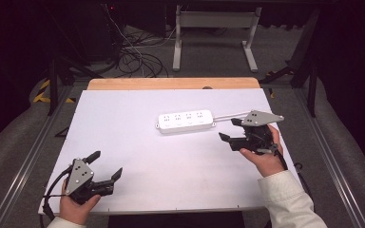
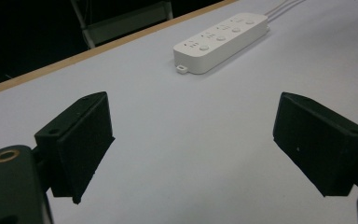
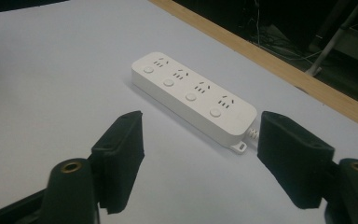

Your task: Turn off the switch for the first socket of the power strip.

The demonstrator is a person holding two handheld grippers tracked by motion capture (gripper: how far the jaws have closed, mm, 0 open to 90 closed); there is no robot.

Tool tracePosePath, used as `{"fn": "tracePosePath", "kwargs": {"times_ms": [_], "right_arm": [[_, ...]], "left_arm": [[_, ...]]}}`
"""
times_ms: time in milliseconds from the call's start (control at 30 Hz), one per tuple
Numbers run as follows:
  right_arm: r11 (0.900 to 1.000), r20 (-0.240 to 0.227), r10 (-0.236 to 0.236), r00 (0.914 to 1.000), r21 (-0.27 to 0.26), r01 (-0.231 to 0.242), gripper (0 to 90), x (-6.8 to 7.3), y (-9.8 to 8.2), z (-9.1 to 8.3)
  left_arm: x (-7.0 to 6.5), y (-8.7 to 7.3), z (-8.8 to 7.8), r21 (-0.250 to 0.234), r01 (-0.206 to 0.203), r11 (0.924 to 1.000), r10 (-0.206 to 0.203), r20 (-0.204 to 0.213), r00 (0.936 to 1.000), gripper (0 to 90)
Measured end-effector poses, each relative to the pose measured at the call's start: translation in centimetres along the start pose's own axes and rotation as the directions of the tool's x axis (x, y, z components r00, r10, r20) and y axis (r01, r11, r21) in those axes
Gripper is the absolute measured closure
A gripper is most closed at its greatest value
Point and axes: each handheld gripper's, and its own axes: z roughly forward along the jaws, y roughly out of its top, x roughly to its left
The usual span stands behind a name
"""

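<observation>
A: Where is the power strip?

B: Flat on the white bench, a little beyond its middle toward the wooden far edge, socket side up, with four sockets and four round buttons. Its white cord leaves from the end on the person's right.

A: And the right tongs?

B: Just off that cord end of the strip, close to it but not touching. The jaws stand apart with nothing between them, and the strip's corner tab lies ahead of the gap in the right gripper view.

A: The left tongs?

B: Well away from the strip, near the bench's near left corner, pointing toward the strip. Jaws spread wide, holding nothing, bare bench under them.
</observation>
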Motion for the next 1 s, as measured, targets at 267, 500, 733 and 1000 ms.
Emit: {"fn": "tracePosePath", "kwargs": {"times_ms": [267,500,733,1000], "right_arm": [[0.998,-0.017,-0.018,0.9997,0.053,0.019,50.6,-0.3,1.4,0.7],[0.993,-0.118,0.030,0.9926,0.119,-0.016,71.7,-1.0,2.5,2.3],[0.989,-0.101,0.033,0.9943,0.148,-0.018,85.5,-0.9,3.6,3.7],[0.988,-0.096,0.068,0.9931,0.148,-0.053,90.0,-1.2,4.0,5.1]], "left_arm": [[0.0,0.0,0.0,0.000,0.002,1.0000,-0.002,-0.003,1.0000,12.4],[0.1,0.0,0.0,0.000,0.003,1.0000,-0.003,-0.003,1.0000,12.4],[0.1,-0.1,0.0,-0.002,0.005,1.0000,-0.005,-0.006,1.0000,12.4],[0.1,-0.1,0.0,-0.001,0.004,1.0000,-0.004,-0.006,1.0000,12.4]]}}
